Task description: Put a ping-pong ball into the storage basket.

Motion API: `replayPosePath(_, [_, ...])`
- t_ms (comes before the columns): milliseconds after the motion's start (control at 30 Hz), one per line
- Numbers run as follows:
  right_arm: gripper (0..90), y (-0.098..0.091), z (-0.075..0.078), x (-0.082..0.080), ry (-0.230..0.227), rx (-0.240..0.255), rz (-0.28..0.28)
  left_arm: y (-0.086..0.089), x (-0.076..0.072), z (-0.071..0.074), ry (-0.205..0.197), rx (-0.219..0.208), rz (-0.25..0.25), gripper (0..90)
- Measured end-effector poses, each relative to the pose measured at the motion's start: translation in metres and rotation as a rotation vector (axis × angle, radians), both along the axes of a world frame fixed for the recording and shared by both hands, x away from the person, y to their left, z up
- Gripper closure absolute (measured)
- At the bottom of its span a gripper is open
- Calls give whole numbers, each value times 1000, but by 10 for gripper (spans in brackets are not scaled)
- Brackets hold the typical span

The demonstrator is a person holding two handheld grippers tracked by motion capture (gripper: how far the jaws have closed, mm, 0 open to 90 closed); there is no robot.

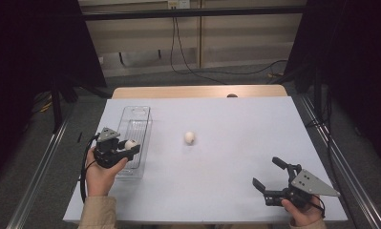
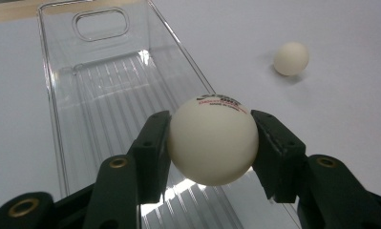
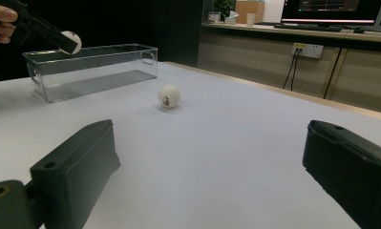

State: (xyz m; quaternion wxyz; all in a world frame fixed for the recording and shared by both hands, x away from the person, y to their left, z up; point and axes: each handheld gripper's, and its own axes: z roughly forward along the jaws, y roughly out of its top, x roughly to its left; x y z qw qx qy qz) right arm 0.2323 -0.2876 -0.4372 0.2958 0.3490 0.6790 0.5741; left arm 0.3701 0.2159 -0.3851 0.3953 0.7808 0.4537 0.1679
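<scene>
My left gripper [image 1: 130,146] is shut on a white table-tennis ball [image 2: 213,140], with both black pads pressed on its sides. It holds the ball over the near end of a clear plastic bin [image 1: 134,138] at the left of the table. The held ball [image 3: 72,42] sits above the bin [image 3: 90,71] in the right gripper view. A second white ball [image 1: 190,138] lies loose on the white table top near the middle, also seen as a ball [image 3: 169,96] and a ball [image 2: 291,58]. My right gripper [image 1: 268,173] rests open at the front right, nothing between its jaws.
The white mat [image 1: 236,119] covers the table, with a wooden edge [image 1: 197,91] at the far side. Metal rails run along both sides of the table. Cables trail on the floor behind. A desk with monitors [image 3: 331,9] stands far off.
</scene>
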Motion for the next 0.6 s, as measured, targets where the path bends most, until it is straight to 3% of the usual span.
replayPosePath(600, [34, 0, 0, 0, 0, -1, 4, 2, 1, -3, -1, 13, 14, 510])
